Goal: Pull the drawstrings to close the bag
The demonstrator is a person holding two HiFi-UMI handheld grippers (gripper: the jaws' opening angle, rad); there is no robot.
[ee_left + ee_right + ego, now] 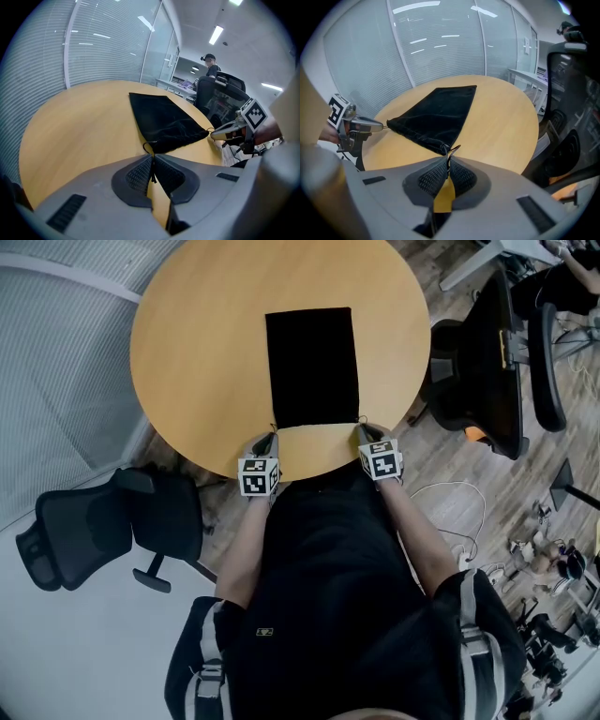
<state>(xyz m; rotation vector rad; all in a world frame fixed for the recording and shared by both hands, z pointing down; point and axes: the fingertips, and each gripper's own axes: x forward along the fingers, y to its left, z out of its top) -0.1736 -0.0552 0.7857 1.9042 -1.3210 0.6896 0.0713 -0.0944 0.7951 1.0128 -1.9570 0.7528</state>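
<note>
A black drawstring bag (312, 367) lies flat on the round wooden table (202, 343), its mouth toward me at the near edge. My left gripper (271, 439) sits at the mouth's left corner, shut on the thin drawstring (148, 149), whose end runs between the pads. My right gripper (364, 434) sits at the mouth's right corner, shut on the other drawstring (451, 151). In the left gripper view the bag (161, 122) lies just ahead, with the right gripper (216, 135) at its far corner. The right gripper view shows the bag (436, 116) and the left gripper (378, 125) at the opposite corner.
Black office chairs stand around the table: one at the lower left (103, 526), one at the right (487, 371). A glass wall with blinds (440, 51) runs behind the table. A person (211, 65) stands in the background. White cable (459, 512) lies on the wooden floor.
</note>
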